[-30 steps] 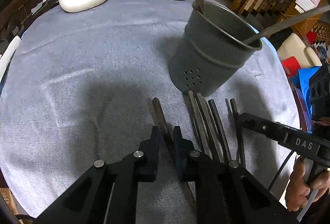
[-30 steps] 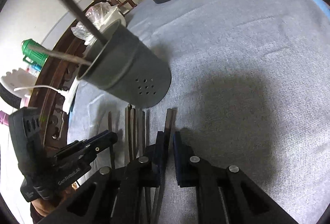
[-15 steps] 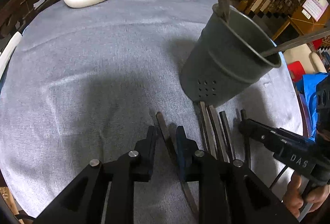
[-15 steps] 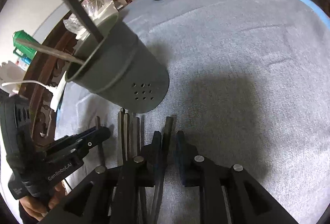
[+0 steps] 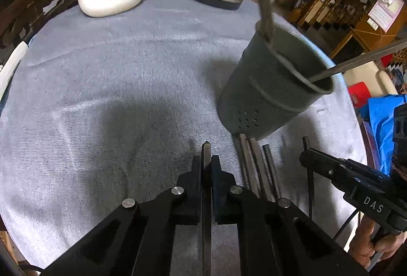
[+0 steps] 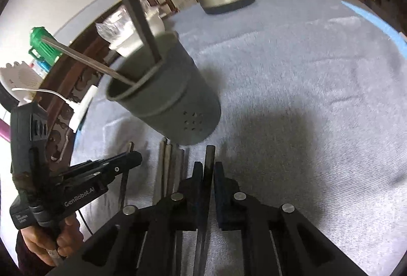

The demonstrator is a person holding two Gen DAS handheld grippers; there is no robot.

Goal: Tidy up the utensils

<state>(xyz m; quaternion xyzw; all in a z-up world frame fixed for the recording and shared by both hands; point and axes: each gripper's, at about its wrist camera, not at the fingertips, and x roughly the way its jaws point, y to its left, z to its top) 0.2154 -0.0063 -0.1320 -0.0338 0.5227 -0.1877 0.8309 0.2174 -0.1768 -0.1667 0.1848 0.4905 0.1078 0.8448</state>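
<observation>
Two tongs each pinch one flat metal stick. The left tongs (image 5: 206,171) are clenched on a stick (image 5: 205,149) at the left end of the row, and the right tongs (image 6: 208,174) are clenched on a stick (image 6: 210,156) at the right end. More sticks (image 5: 257,164) lie side by side on the gray desk (image 5: 122,88), touching the foot of the gray cup (image 5: 274,88), which already has two inside. I think it is best to lift each stick straight up, tip it upright, and lower it gently into the cup without bumping the rim.
</observation>
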